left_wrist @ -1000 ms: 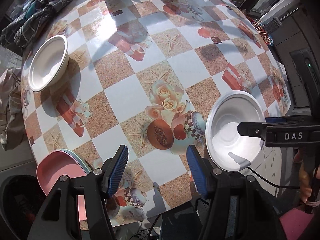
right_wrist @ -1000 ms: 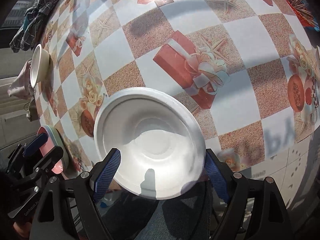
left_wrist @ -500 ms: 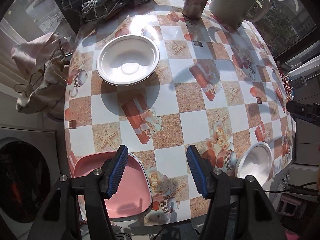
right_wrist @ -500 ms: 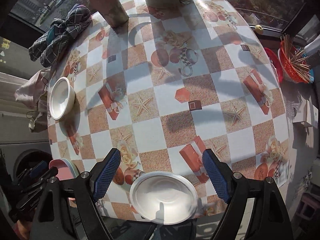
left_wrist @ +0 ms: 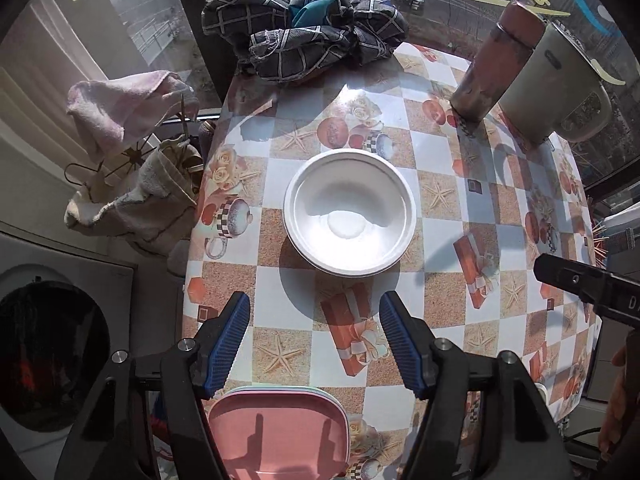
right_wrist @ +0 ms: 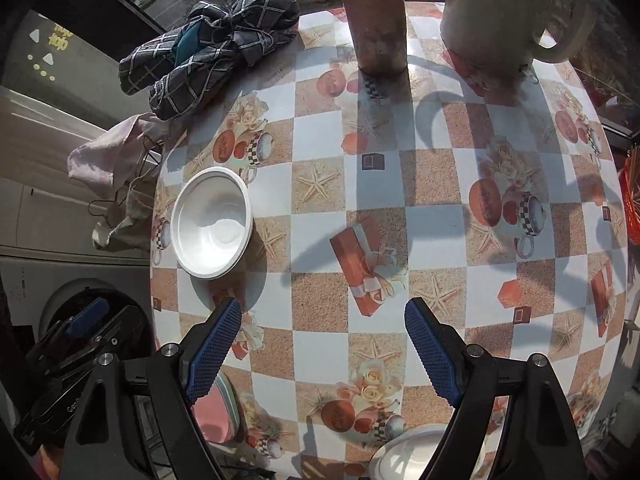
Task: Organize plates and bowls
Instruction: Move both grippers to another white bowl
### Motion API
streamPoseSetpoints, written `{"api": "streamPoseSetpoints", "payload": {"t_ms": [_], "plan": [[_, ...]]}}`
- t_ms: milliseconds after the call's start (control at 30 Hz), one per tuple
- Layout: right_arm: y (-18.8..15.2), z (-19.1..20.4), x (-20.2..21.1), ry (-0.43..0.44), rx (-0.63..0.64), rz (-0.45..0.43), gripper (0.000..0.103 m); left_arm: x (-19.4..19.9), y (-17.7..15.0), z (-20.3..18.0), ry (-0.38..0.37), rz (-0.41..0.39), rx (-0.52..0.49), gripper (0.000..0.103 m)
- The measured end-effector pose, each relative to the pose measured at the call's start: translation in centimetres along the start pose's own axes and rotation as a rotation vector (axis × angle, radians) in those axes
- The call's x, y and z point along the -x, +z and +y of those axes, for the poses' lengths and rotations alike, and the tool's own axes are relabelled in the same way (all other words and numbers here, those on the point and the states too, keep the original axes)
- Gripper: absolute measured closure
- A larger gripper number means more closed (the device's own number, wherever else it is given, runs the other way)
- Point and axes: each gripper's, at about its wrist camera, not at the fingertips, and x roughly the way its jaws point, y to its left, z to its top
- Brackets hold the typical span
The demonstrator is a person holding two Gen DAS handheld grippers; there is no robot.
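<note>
White bowl (left_wrist: 349, 213) sits upright at the table's left side, far of the left gripper (left_wrist: 315, 345), whose jaws are opening with nothing between them. A second ago that view showed this bowl off at the far left and the second white bowl (right_wrist: 416, 454) close by the right tong; now the first bowl is centred ahead, so the left hand looks lined up to go for it. Pink plate stack (left_wrist: 280, 432) lies at the near edge under the left tongs. Right gripper (right_wrist: 324, 346) is spread wide and empty; a second ago the second bowl filled its view, now it is only a sliver at the near edge, released and apart. Nothing stacked yet. Checkered tablecloth (right_wrist: 384, 184), dark plaid cloth (left_wrist: 304, 36) at the far edge.
</note>
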Motion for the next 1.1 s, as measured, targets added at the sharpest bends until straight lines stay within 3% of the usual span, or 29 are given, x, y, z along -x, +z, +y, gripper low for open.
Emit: {"api": "streamPoseSetpoints", "payload": {"t_ms": [333, 633, 900, 933, 1000, 1067, 1100], "plan": [[2.3, 2.9, -7.1, -0.028, -0.007, 0.051, 0.018, -6.9, 3.0, 3.0, 0.036, 0.084, 0.095, 0.032], [4.0, 3.8, -10.9, -0.050, -0.016, 0.020, 0.018, -11.1, 5.7, 2.9, 0.073, 0.083, 0.066, 0.032], [4.5, 5.7, -12.8, -0.108, 0.080, -0.015, 0.018, -14.2, 6.5, 2.5, 0.107, 0.118, 0.019, 0.032], [4.5, 5.8, -12.9, -0.109, 0.091, -0.017, 0.021, -14.5, 6.5, 2.4, 0.116, 0.124, 0.010, 0.032], [4.5, 6.0, -13.5, -0.079, 0.091, 0.007, 0.038, -15.0, 6.5, 2.0, 0.121, 0.137, -0.010, 0.034], [4.5, 6.1, -13.7, -0.066, 0.095, 0.006, 0.048, -15.1, 6.6, 1.8, 0.088, 0.136, -0.015, 0.041], [4.5, 6.3, -13.7, -0.050, 0.105, 0.005, 0.059, -15.1, 6.8, 1.6, 0.072, 0.141, -0.015, 0.044]]}}
